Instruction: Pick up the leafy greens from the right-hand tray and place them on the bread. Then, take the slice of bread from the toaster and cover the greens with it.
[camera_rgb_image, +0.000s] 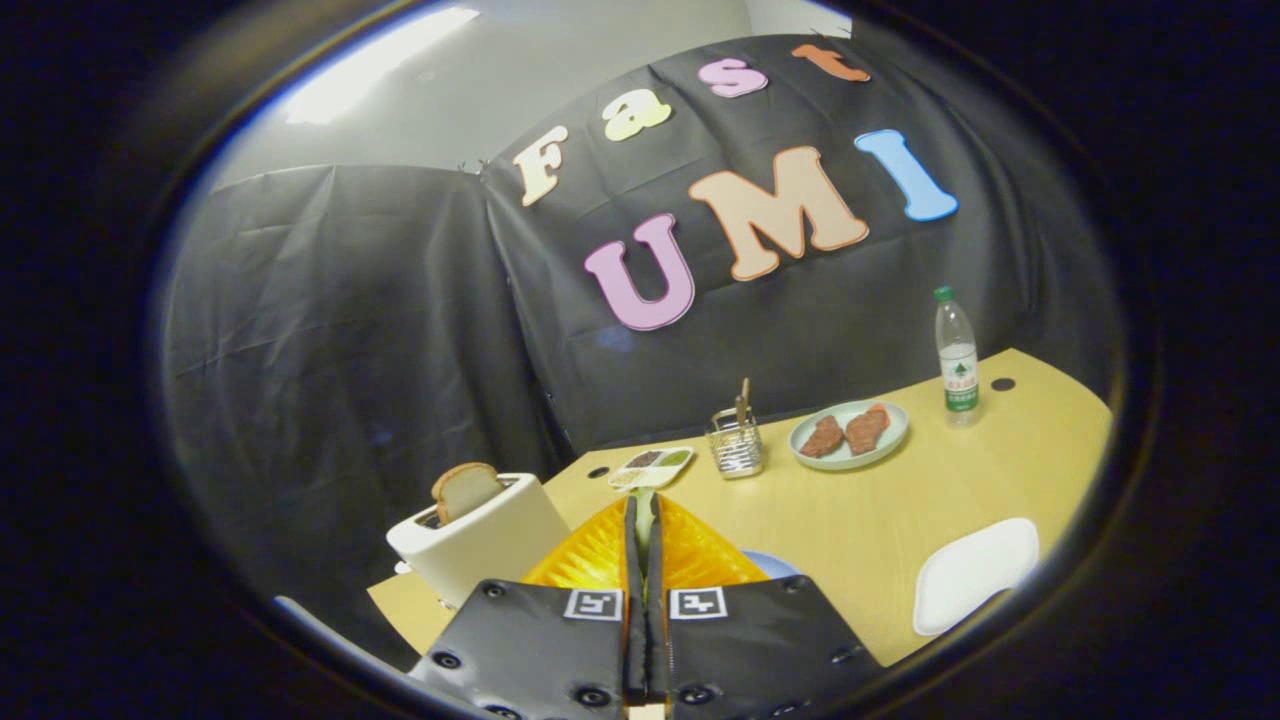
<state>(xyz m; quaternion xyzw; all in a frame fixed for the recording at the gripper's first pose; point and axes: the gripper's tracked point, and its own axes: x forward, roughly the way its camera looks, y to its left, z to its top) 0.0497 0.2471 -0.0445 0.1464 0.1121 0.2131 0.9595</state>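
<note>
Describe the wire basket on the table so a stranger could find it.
On the yellow table, look beyond the shut jaws toward the black cloth wall. The wire basket stands between a divided dish and a round plate. It alone is see-through metal, with a utensil sticking up.

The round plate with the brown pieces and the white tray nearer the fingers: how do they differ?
The plate is round and pale green; the white tray is a rounded rectangle. The plate holds two brown pieces; the tray looks bare. The plate sits beyond the fingers beside the water bottle; the tray lies nearer, off to the right of the gripper, whose fingers are closed together. Both rest flat on the wooden table.
</note>
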